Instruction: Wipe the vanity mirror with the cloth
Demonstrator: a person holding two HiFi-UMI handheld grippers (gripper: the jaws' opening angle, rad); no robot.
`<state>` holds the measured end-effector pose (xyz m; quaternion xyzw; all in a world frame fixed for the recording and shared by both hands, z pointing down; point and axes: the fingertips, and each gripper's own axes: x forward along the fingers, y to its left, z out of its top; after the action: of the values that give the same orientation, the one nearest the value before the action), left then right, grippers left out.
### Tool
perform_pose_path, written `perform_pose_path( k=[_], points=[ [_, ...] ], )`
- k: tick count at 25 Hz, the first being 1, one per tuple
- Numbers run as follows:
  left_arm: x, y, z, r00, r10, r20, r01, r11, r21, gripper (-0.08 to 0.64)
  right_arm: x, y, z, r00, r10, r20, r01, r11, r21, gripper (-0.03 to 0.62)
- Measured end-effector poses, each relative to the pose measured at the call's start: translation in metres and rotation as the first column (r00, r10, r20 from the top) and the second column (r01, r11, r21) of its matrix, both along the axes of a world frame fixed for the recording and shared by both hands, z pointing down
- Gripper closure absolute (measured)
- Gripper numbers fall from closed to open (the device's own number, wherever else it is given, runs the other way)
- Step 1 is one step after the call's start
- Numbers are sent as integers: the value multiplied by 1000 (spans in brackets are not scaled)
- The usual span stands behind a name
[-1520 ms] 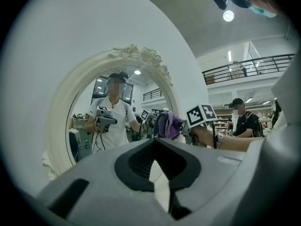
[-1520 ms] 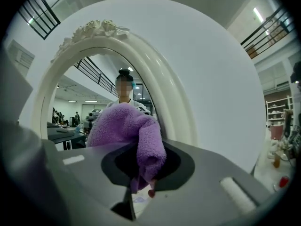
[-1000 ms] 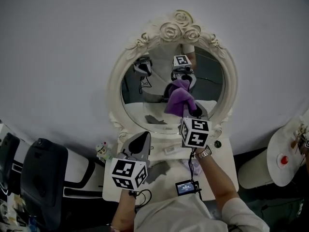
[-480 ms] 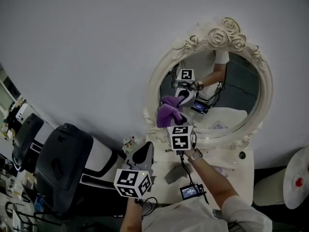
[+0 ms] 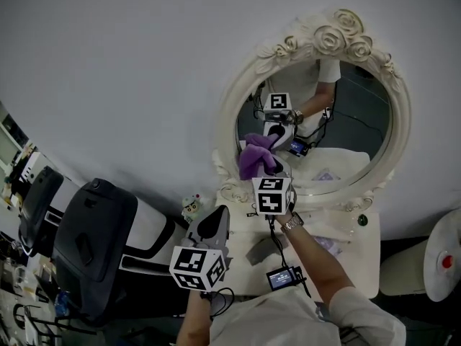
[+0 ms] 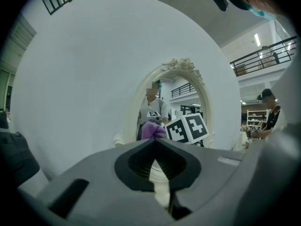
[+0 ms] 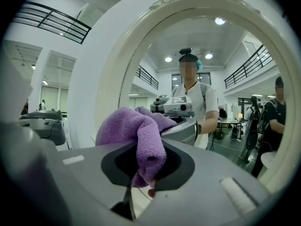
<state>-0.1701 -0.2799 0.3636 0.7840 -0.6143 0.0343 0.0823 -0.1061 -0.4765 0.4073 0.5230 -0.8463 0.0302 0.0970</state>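
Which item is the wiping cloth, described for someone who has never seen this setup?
Find the oval vanity mirror with the cream rose-carved frame against the white wall. At the lower left of its glass, the right tongs pinch a bunched cloth. It is fuzzy and vivid purple, while the frame, wall and tongs around it are cream, white or grey.

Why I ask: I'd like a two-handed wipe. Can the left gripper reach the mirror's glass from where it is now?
Probably yes. The left gripper, jaws together and empty, points at the mirror with open air ahead; only the right gripper and its purple cloth occupy the glass's lower left.
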Motion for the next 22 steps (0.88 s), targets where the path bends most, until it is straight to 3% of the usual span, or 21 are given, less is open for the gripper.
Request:
perform_pose_path(
  k=[6, 13, 22],
  points=[
    [52, -21, 1, 988, 155, -11, -155, 988, 5, 557, 77, -3, -2, 992, 121, -24, -121, 993, 15, 526],
    [122, -34, 3, 946, 322, -24, -322, 947, 10, 557, 189, -6, 0, 951, 306, -32, -306, 952, 4, 526],
    [170, -43, 3, 919, 392, -25, -392, 920, 13, 557, 288, -9, 0, 894, 447, -33, -447, 894, 3, 525]
  ],
)
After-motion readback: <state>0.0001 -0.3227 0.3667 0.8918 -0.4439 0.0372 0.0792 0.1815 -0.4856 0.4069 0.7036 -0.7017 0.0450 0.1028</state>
